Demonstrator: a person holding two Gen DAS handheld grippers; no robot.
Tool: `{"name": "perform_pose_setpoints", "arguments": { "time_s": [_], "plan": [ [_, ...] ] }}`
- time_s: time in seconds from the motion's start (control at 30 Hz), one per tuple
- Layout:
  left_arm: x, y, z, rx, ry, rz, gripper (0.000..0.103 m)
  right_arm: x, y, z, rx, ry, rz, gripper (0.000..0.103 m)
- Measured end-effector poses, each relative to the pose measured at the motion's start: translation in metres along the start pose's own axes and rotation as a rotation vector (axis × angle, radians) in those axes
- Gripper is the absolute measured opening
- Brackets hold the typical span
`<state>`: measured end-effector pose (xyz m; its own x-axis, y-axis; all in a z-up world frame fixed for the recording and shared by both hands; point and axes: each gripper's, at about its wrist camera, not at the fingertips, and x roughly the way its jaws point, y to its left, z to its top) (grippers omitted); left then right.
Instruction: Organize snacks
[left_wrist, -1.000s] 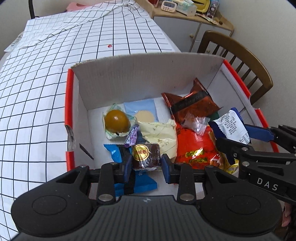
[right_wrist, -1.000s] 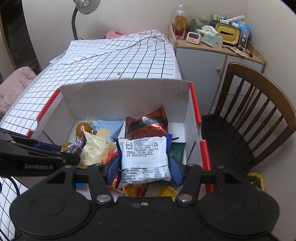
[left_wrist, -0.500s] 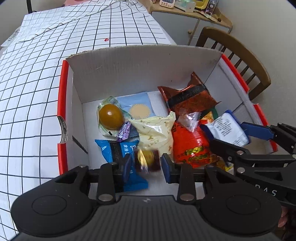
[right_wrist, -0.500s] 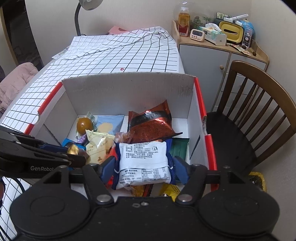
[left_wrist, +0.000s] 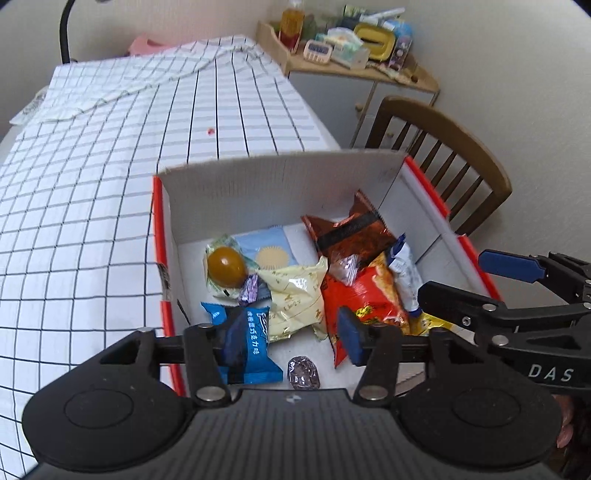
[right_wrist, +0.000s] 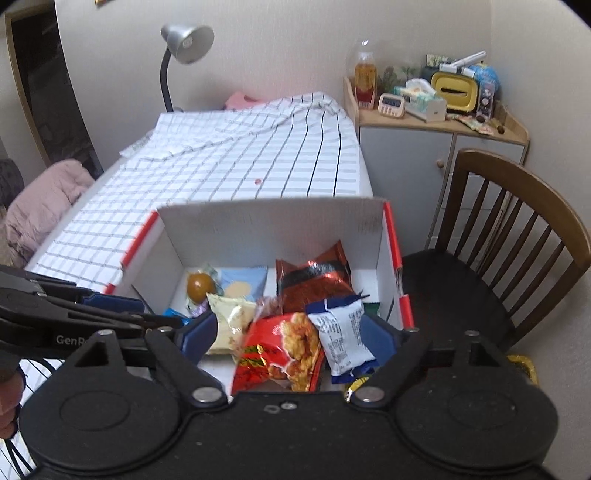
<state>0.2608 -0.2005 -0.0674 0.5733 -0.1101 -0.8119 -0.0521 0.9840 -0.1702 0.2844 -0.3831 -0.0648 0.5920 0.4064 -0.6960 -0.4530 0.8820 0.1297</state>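
A white cardboard box (left_wrist: 280, 192) with red edges holds several snack packets. My left gripper (left_wrist: 291, 338) hangs over its near end, jaws opening, nothing between the pads. A small brown round snack (left_wrist: 303, 372) lies on the box floor just below it, beside a blue packet (left_wrist: 255, 347). My right gripper (right_wrist: 290, 332) is also opening above the box. Under it a white-and-blue packet (right_wrist: 340, 332) lies loose on the pile against a red packet (right_wrist: 284, 347), with no pad pressing it. Further in sit a cream packet (left_wrist: 295, 299) and a dark red foil packet (left_wrist: 351, 232).
The box stands at the near end of a table with a checked cloth (left_wrist: 110, 166). A wooden chair (right_wrist: 517, 236) is close on the right, with a cluttered cabinet (right_wrist: 436, 114) behind it. A desk lamp (right_wrist: 184, 44) stands at the far end.
The left gripper let go of the brown round snack, which dropped to the box floor. The right gripper released the white-and-blue packet onto the pile. Both grippers rose and drew back.
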Motion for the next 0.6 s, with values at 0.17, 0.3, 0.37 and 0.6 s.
{"name": "perform_pose_setpoints", "arguments": {
  "time_s": [0.17, 0.3, 0.37, 0.6],
  "plan": [
    [-0.025, 0.002, -0.001, 0.016, -0.053, -0.013, 0.055, -0.024, 0.006, 0.002, 0.021, -0.045, 0.025, 0.085],
    [-0.044, 0.003, -0.004, 0.033, -0.097, -0.019, 0.058, -0.044, 0.012, 0.001, 0.036, -0.096, 0.043, 0.092],
    [-0.053, 0.005, -0.006, 0.031, -0.118, -0.024, 0.061, -0.053, 0.017, 0.000, 0.033, -0.114, 0.052, 0.093],
    [-0.081, 0.010, -0.014, 0.038, -0.171, -0.041, 0.073, -0.085, 0.025, -0.009, 0.064, -0.175, 0.079, 0.095]
  ]
}}
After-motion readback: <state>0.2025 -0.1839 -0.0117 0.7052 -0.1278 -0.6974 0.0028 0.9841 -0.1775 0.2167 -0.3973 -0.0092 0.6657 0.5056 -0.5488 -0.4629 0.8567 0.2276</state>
